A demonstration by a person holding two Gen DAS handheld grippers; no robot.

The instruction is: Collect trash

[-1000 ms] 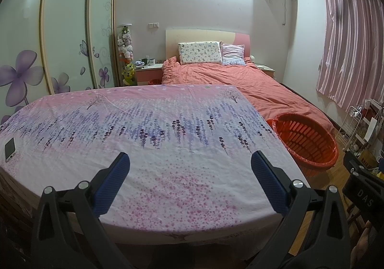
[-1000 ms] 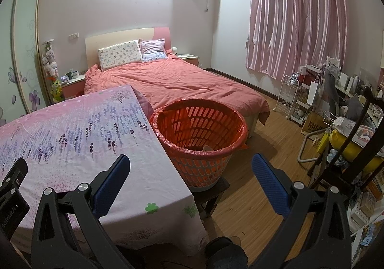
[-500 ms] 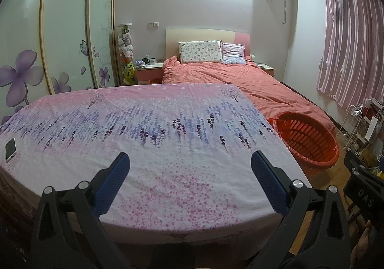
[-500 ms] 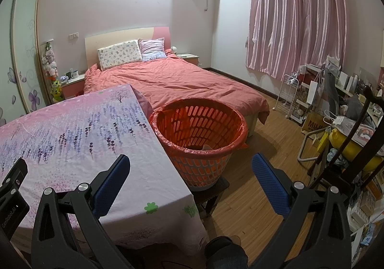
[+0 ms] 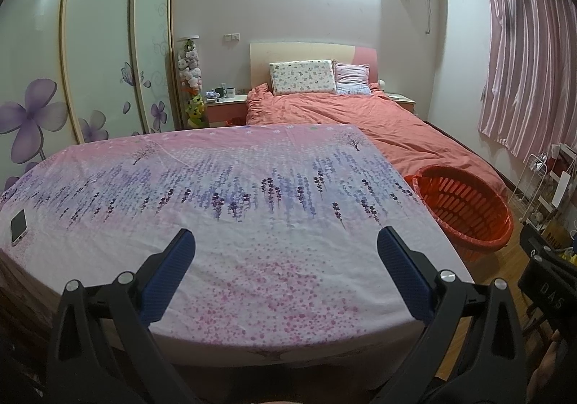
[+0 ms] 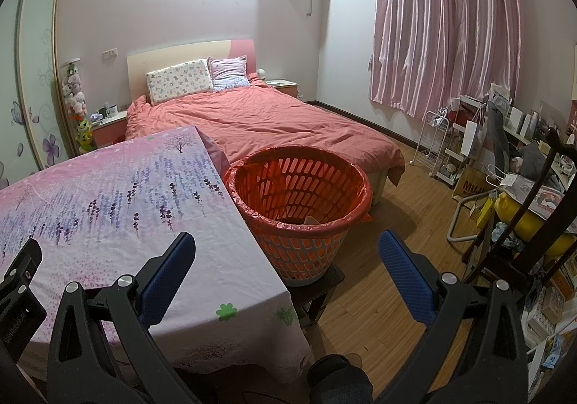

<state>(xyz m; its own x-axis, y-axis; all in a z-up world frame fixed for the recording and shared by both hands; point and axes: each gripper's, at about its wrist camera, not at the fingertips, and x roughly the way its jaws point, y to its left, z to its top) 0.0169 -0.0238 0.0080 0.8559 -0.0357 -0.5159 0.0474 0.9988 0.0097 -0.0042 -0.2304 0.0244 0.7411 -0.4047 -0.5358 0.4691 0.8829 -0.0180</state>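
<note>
An orange slatted basket [image 6: 301, 198] lined with a red bag stands on a small dark stool at the table's right edge; the left wrist view shows the basket [image 5: 465, 209] at far right. A pale scrap lies at its bottom. My left gripper [image 5: 286, 241] is open above the near part of the pink flowered tablecloth [image 5: 234, 194], nothing between its blue pads. My right gripper [image 6: 286, 241] is open too, held just short of the basket over the table's right corner. No loose trash shows on the cloth.
A white phone [image 5: 18, 226] lies at the table's left edge. Behind the table is a bed [image 6: 274, 122] with a salmon quilt. Racks, bags and a chair [image 6: 505, 169] crowd the right wall under pink curtains. Bare wood floor [image 6: 389, 259] lies right of the basket.
Both views have drifted only slightly; the left view has tilted a little, so the basket sits lower right. Both grippers stay open and empty.
</note>
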